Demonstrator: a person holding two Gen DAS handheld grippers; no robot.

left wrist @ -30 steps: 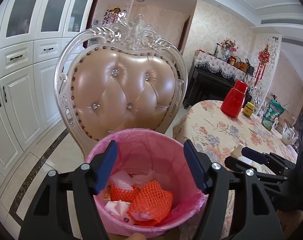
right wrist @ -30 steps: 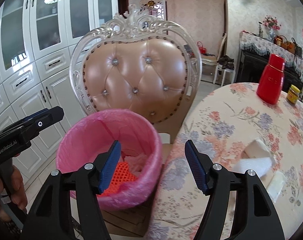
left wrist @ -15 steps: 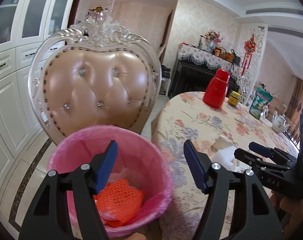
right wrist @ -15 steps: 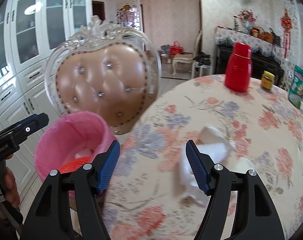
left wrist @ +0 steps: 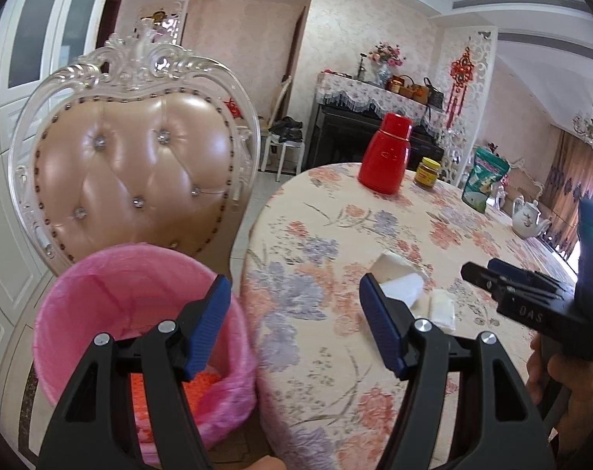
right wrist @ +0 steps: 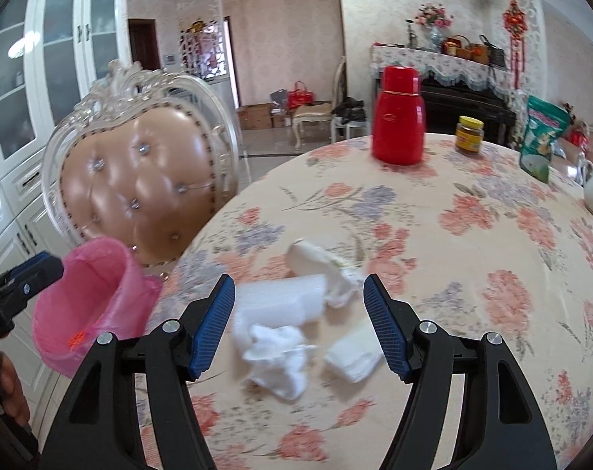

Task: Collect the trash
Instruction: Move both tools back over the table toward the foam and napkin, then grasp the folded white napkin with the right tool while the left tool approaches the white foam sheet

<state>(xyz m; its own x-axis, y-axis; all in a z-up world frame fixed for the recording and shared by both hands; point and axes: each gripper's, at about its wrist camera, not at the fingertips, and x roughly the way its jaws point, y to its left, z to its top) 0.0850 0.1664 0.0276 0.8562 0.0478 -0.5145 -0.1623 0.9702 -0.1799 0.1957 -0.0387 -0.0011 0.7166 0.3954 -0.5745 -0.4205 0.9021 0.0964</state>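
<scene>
In the left wrist view, the left gripper (left wrist: 294, 325) fills the lower middle of the frame with its blue pads spread wide and nothing between them. Behind its left finger, at lower left, sits the pink-lined bin (left wrist: 140, 313) with orange netting (left wrist: 179, 387) lying in its bottom; the bin stands just beside the edge of the floral table (left wrist: 335, 352), in front of the padded chair (left wrist: 140, 164) at middle left. Past the right finger, a few white scraps (left wrist: 402, 286) lie on the cloth, and the other tool juts in from the right edge. In the right wrist view, the right gripper (right wrist: 298, 327) is likewise held wide apart and empty, and right between its pads, at lower centre, lies the trash: a pale foam roll (right wrist: 281, 303), a crumpled tissue (right wrist: 281, 352) below it, a folded white pad (right wrist: 353, 356) to the right, and another wad (right wrist: 320, 262) above. The bin shows at the left edge. Well apart, toward the upper right, stand a red flask (right wrist: 398, 117) and a small jar (right wrist: 469, 133). The step in hand looks like picking up the next scrap; it would go best to lower the pads around a single piece, probably the tissue or the roll, close gently so the light material bunches rather than slips, and avoid pinching the tablecloth before carrying it left to the bin.
</scene>
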